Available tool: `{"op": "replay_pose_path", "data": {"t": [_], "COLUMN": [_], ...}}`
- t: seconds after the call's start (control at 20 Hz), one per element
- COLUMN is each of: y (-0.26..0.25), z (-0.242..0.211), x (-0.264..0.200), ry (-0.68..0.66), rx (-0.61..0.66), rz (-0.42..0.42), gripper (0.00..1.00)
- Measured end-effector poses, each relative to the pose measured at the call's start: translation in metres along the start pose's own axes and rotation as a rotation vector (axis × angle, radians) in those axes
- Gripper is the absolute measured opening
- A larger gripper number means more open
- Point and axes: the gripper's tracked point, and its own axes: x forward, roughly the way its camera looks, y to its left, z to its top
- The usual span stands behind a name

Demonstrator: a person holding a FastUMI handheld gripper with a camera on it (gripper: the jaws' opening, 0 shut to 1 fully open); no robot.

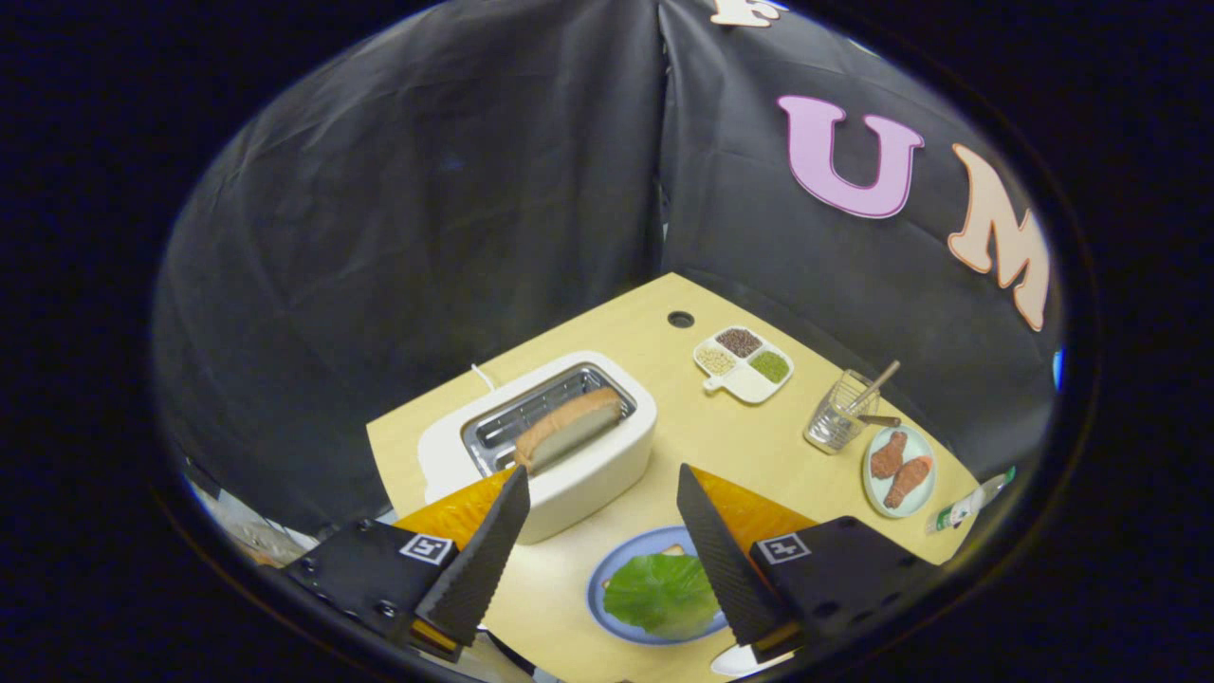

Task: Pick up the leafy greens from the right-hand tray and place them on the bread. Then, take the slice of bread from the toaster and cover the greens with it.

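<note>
Green leafy greens (661,593) cover bread on blue plate (601,581) | toaster (550,446) holds slice (569,428) | gripper (602,484) wide, empty

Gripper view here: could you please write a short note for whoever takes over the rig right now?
Tongs: open, holding nothing, raised above the table.
Leafy greens: already on the bread on the blue plate, between the fingers.
Toaster: just ahead of the fingers, with the bread slice still standing in its slot.
Done: greens placed.
Left: grip the slice from the toaster and lay it over the greens.
</note>
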Motion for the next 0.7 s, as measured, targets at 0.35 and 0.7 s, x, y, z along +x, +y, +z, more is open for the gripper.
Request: {"op": "replay_pose_path", "data": {"t": [0.35,0.7], "y": [0.009,0.01], "z": [0.028,0.029], "x": [0.02,0.054], "ry": [0.014,0.083], "rx": [0.08,0.177], "rz": [0.033,0.023], "gripper": [1.0,0.97]}}
